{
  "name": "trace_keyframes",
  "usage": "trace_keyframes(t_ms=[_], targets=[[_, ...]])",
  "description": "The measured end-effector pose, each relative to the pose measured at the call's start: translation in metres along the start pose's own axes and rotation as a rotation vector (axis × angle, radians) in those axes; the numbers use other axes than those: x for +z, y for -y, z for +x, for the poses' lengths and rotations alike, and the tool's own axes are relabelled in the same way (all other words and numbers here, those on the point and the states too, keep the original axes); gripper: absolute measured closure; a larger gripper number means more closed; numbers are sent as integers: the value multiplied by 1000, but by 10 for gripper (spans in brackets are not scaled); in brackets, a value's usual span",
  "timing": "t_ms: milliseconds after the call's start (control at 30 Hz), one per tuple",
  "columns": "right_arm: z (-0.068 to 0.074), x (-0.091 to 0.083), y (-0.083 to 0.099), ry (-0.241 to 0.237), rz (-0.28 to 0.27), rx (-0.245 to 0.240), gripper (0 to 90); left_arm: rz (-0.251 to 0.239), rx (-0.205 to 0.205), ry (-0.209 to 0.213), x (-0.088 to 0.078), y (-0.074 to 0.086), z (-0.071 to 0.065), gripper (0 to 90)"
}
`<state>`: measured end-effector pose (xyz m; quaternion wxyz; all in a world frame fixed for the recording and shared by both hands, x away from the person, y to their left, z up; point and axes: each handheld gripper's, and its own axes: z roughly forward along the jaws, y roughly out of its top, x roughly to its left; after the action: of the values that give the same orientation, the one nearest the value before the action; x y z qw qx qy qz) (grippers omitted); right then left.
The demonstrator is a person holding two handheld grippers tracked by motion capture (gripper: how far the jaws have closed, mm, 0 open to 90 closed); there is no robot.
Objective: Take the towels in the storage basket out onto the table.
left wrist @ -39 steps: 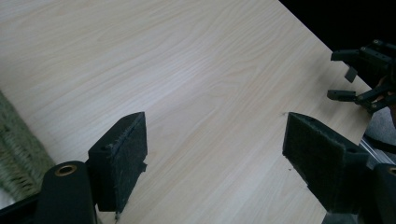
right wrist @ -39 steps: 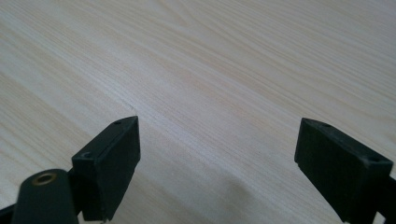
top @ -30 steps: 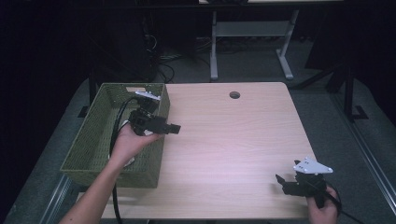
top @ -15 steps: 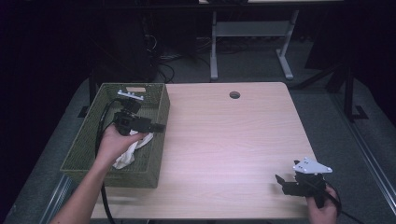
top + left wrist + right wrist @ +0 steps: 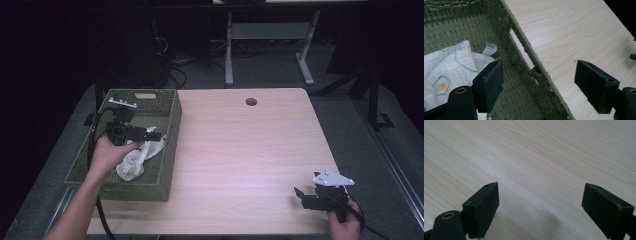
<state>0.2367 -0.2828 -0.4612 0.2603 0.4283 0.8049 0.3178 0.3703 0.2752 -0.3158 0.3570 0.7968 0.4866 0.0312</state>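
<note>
Near right, the right hand-held gripper (image 5: 320,194) rests wide open on the desk (image 5: 250,150), unmoved. Farther left, the left hand-held gripper (image 5: 134,134) (jaws wide apart, empty) has swung over the green basket (image 5: 170,150); the white cloth (image 5: 131,162) now lies inside, apparently released.

No legible txt; cloth (image 5: 446,65) tag (image 5: 489,48) unreadable.

This looks like a lab or test room arranged for recording. A pale wood-grain table (image 5: 250,150) with a round cable hole (image 5: 251,101) stands on grey floor (image 5: 345,115) in a dark, unlit room. Behind it are the white metal legs of another bench (image 5: 265,35) and loose black cables (image 5: 175,70) lying on the floor.
</note>
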Motion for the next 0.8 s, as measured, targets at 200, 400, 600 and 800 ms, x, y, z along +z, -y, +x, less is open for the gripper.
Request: trace_keyframes(t_ms=[200, 400, 600, 800], targets=[[0, -1, 0, -3, 0, -3, 139, 6, -27, -30, -2, 5, 13, 226], [1, 0, -1, -5, 1, -3, 139, 21, -66, -55, 0, 11, 28, 230], [2, 0, -1, -6, 0, -5, 139, 45, -102, -97, 4, 18, 43, 236], [0, -1, -1, -2, -3, -8, 139, 95, -129, -154, 10, 26, 56, 245]])
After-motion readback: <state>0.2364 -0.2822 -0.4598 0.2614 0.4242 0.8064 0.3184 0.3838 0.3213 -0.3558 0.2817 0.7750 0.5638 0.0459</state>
